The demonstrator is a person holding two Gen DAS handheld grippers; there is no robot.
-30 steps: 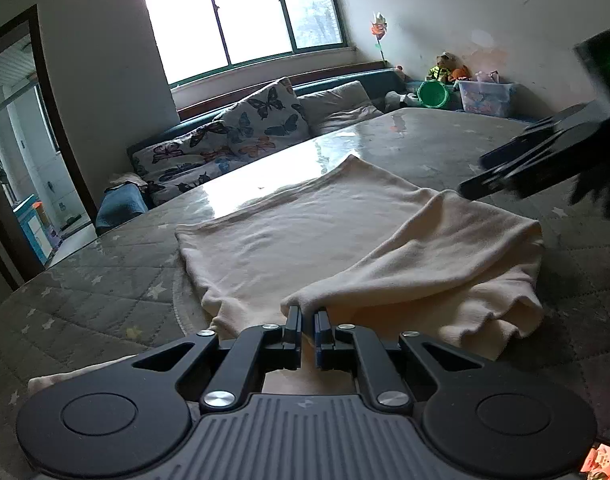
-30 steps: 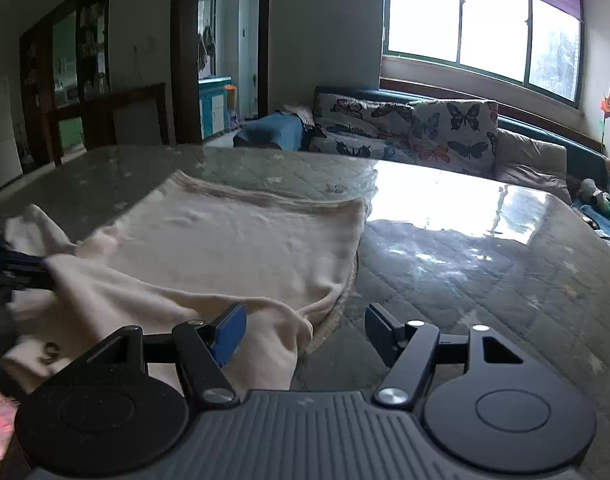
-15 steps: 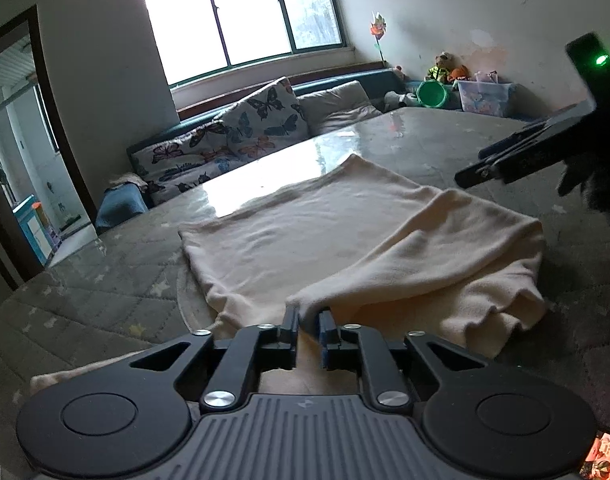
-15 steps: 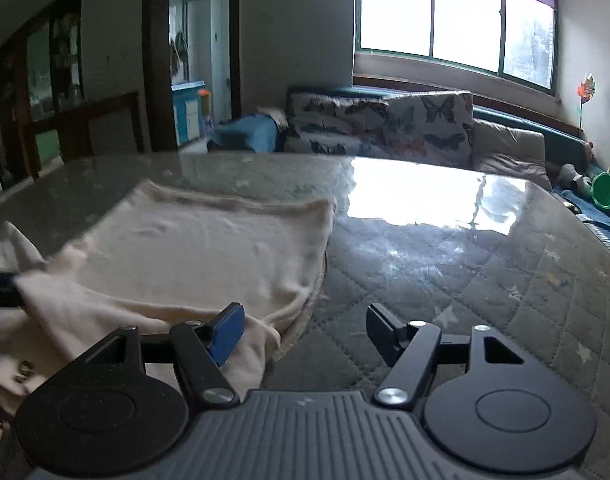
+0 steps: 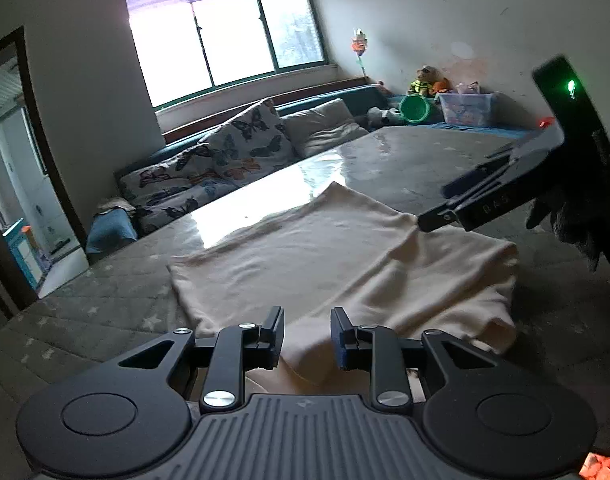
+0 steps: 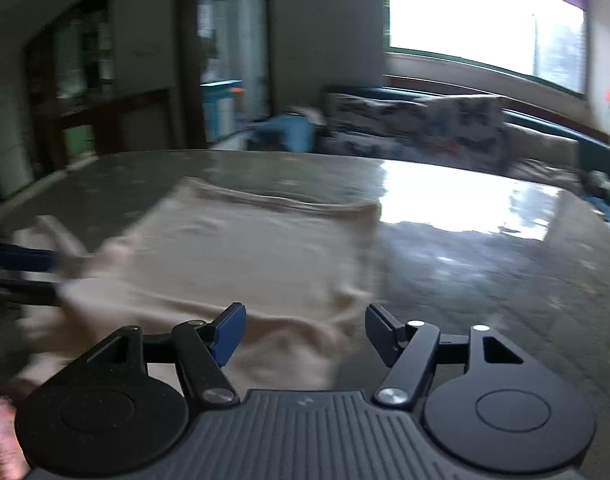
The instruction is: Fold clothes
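Cream knit garment [image 5: 337, 264] lies spread on the quilted mattress [image 5: 105, 312] in front of me, one side already doubled over into a thick flap on my right. My left hand-held gripper [image 5: 307, 334] has just been opening: a second ago it pinched the near corner of that flap, and now its jaws stand apart with the cloth lying slack between them, touching neither pad. I take that to mean this fold is laid and let go. My right hand-held gripper [image 6: 303, 332] is released too, jaws wide, hovering over the flap's near right corner with nothing gripped; its view is blurred by motion.

From the left wrist view, the garment's far edge runs straight near the glare from the window [image 5: 225, 36], and its left edge looks clean. The doubled side ends in a wavy, uneven hem, which probably needs smoothing. Bare mattress surrounds the cloth on every side, so there is room for the next fold.
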